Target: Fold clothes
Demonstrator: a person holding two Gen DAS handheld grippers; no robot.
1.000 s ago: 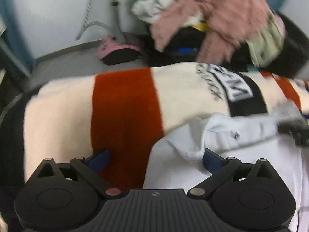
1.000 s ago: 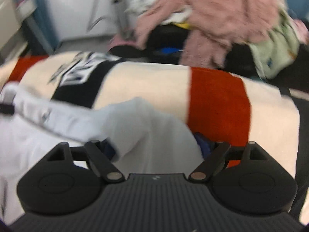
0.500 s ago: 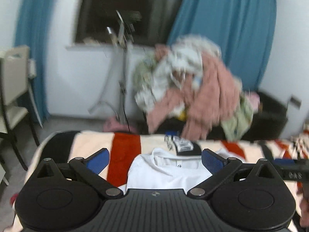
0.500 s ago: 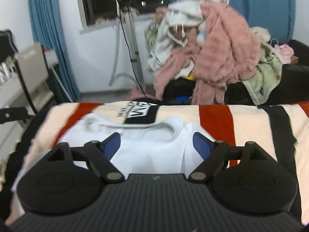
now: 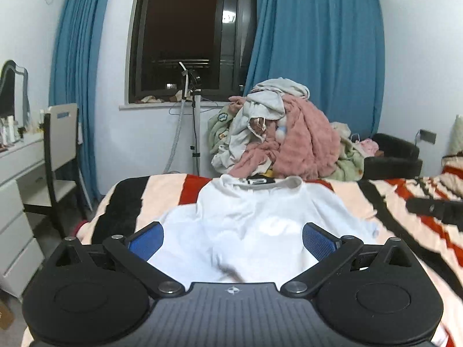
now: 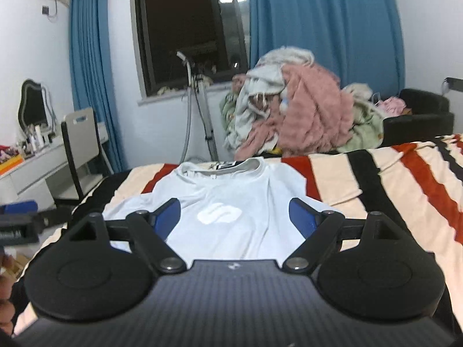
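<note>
Light: dim, cool indoor | window (image 5: 185, 37) dark | edges: fisheye-bent, vignetted | blur: slight, right view

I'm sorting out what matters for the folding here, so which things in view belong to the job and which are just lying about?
For the job:
white T-shirt, spread flat on the striped blanket
left hand-held gripper, open
right hand-held gripper, open

Lying about:
clothes pile
chair
garment steamer stand
desk

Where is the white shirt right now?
In both wrist views the white shirt lies spread flat on the striped blanket, straight ahead of both open grippers, its collar pointing toward the big clothes pile under the window.
</note>
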